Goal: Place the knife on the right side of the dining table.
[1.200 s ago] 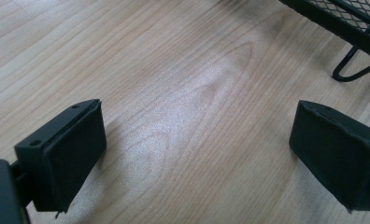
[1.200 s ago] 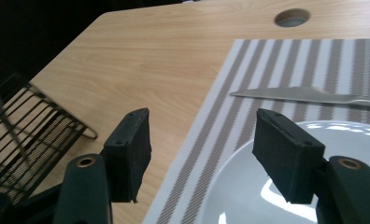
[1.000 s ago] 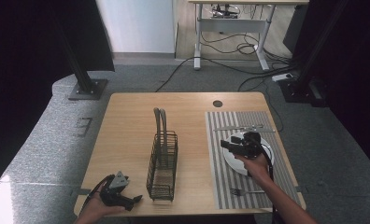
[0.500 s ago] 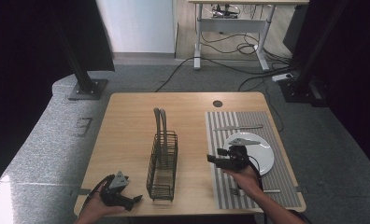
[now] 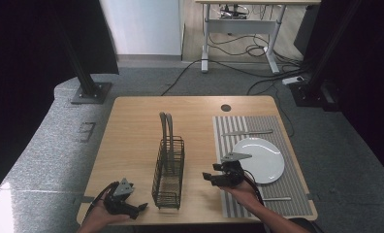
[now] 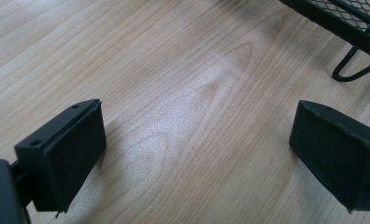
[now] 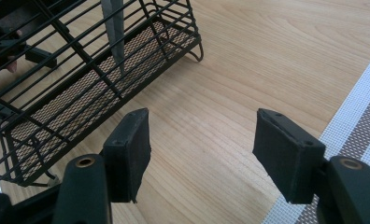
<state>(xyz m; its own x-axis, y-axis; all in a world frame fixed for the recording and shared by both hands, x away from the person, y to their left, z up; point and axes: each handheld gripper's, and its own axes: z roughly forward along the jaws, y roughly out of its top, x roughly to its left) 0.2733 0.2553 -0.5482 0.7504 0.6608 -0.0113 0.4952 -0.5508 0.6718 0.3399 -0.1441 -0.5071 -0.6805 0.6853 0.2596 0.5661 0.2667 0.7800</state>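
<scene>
A black wire basket stands at the middle of the wooden table, with two tall grey utensils upright in it. My left gripper rests near the front edge, just left of the basket, open and empty. In the left gripper view the left gripper frames bare wood, with a basket foot at the top right. My right gripper hovers open and empty between the basket and the striped placemat. The right gripper view puts the right gripper beside the basket, which holds a grey utensil.
A white plate lies on the placemat, with a knife behind it and another piece of cutlery in front. The placemat's edge lies right of my right jaws. A round hole sits near the table's back edge.
My right gripper has moved left from above the plate to the placemat's left edge, close to the basket. The left gripper has stayed where it was.
</scene>
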